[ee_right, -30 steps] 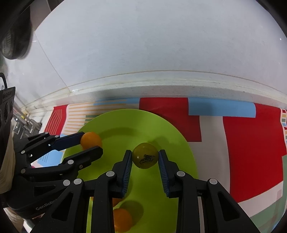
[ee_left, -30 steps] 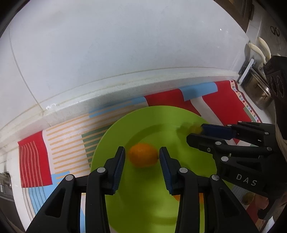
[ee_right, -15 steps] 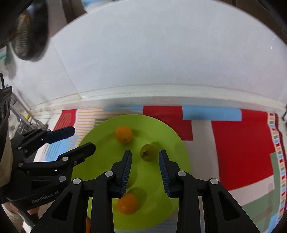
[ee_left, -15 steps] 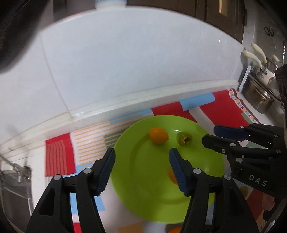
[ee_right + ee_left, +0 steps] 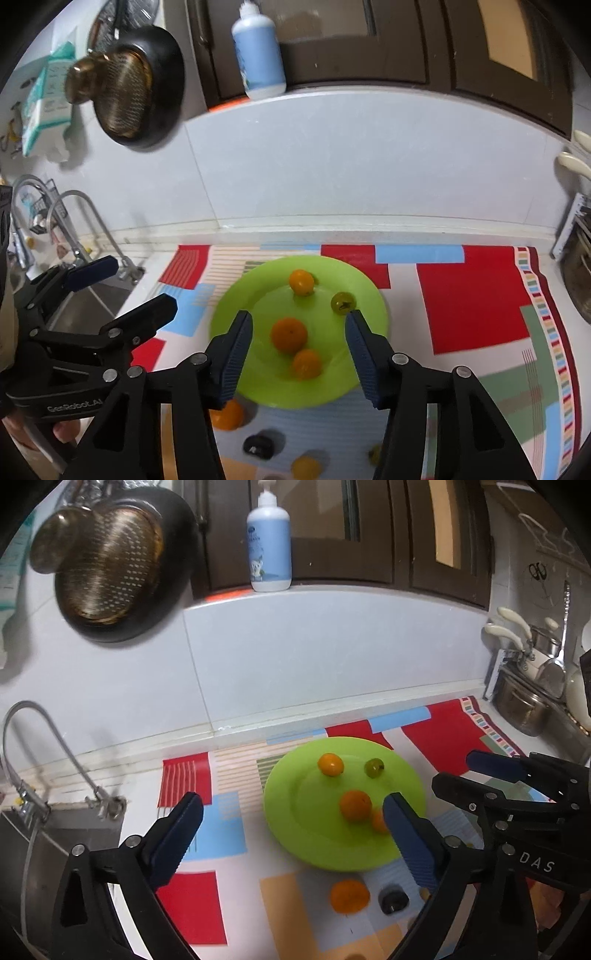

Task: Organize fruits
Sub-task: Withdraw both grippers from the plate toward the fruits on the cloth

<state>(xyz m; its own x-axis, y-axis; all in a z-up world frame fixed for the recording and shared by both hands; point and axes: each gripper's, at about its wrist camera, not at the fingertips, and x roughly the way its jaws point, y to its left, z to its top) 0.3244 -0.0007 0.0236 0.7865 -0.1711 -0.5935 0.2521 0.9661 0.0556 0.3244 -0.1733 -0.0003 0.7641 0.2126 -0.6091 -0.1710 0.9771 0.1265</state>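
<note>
A green plate (image 5: 306, 834) (image 5: 369, 295) lies on a patterned cloth. On it are three orange fruits (image 5: 331, 763) (image 5: 355, 805) (image 5: 306, 363) and a greenish fruit (image 5: 373, 767) (image 5: 343, 302). An orange fruit (image 5: 349, 895) (image 5: 227, 415) and a dark fruit (image 5: 394, 899) (image 5: 258, 445) lie on the cloth in front of the plate. More small fruits (image 5: 306, 467) lie nearer. My left gripper (image 5: 291, 834) and right gripper (image 5: 299, 354) are open and empty, raised above the plate's near side.
A sink and tap (image 5: 44, 738) are at the left. Pots (image 5: 524, 705) stand at the right. A tiled wall with a hanging colander (image 5: 107, 568) and a soap bottle (image 5: 269, 539) is behind.
Both grippers have let go of their fruits on the plate, opened wide, and pulled back and up. The orange and greenish fruits now rest at the plate's far side.
</note>
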